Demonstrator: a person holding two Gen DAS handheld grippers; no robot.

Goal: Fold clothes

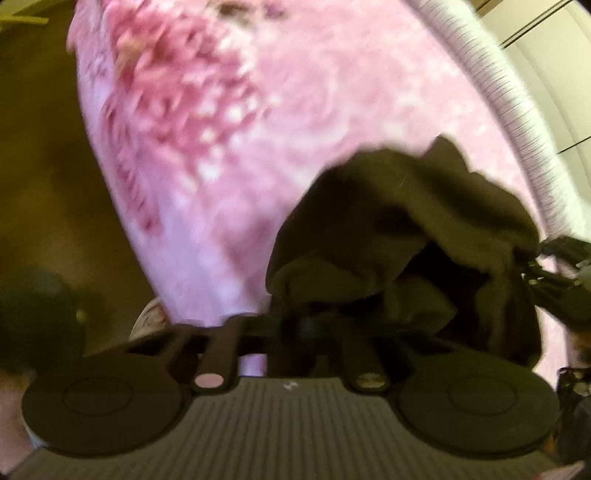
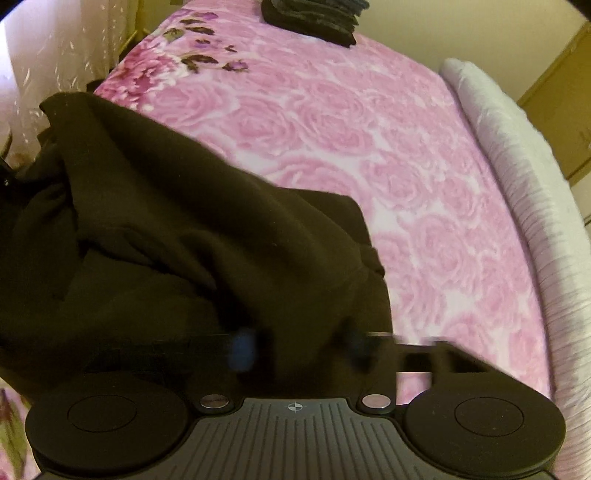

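A dark brown garment (image 1: 399, 236) hangs bunched above a pink rose-patterned bed cover (image 1: 229, 155). In the blurred left wrist view my left gripper (image 1: 295, 325) is shut on the garment's near edge. The right gripper shows at the right edge of that view (image 1: 565, 273), holding the far end. In the right wrist view the same garment (image 2: 177, 236) drapes over my right gripper (image 2: 299, 347), which is shut on the cloth; its fingers are mostly hidden by fabric. The bed cover (image 2: 369, 147) lies beneath.
A stack of folded dark clothes (image 2: 314, 18) lies at the far end of the bed. A white ribbed padded rim (image 2: 524, 206) runs along the bed's right side. Wooden cupboards (image 2: 569, 92) stand beyond it. A curtain (image 2: 55, 55) hangs at the left.
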